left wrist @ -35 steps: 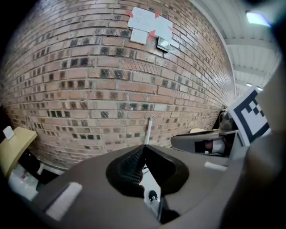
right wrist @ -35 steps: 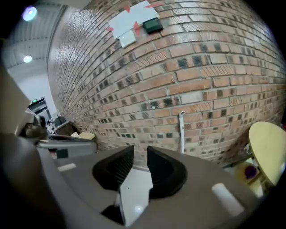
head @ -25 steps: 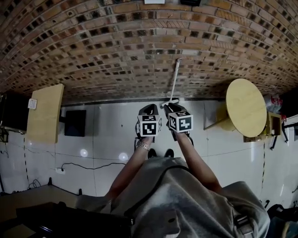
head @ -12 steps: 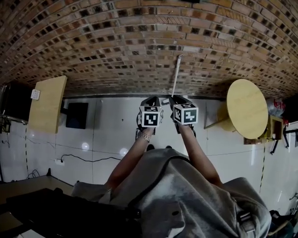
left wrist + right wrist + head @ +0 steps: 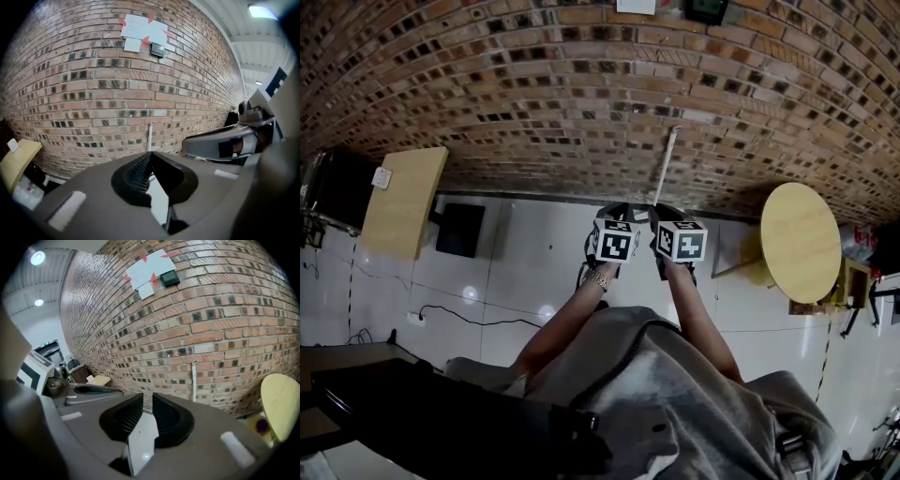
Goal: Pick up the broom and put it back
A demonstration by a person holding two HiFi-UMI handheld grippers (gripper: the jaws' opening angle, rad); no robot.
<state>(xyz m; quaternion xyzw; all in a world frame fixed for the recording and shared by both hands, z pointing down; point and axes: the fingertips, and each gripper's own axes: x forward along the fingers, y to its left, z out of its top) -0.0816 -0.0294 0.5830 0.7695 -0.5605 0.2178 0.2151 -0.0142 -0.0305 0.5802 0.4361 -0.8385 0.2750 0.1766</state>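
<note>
The broom (image 5: pixel 664 164) leans upright against the brick wall, its thin white handle showing above both grippers and its foot hidden behind them. In the left gripper view the handle (image 5: pixel 150 136) stands just beyond the jaw tips, and in the right gripper view the handle (image 5: pixel 194 380) is to the right of the jaws. My left gripper (image 5: pixel 614 211) (image 5: pixel 150 153) is shut with its tips meeting and nothing in them. Beside it, my right gripper (image 5: pixel 661 211) (image 5: pixel 147 397) is shut and empty. Neither gripper holds the broom.
A round wooden table (image 5: pixel 797 239) stands at the right by the wall. At the left are a rectangular wooden tabletop (image 5: pixel 398 214) and a black box (image 5: pixel 457 230). A cable (image 5: pixel 459 314) runs over the white tiles. Papers (image 5: pixel 143 30) are taped high on the wall.
Both grippers have risen a little in front of the broom's foot, which they now hide. The head view has tilted up and shows more wall. The broom still leans there.
</note>
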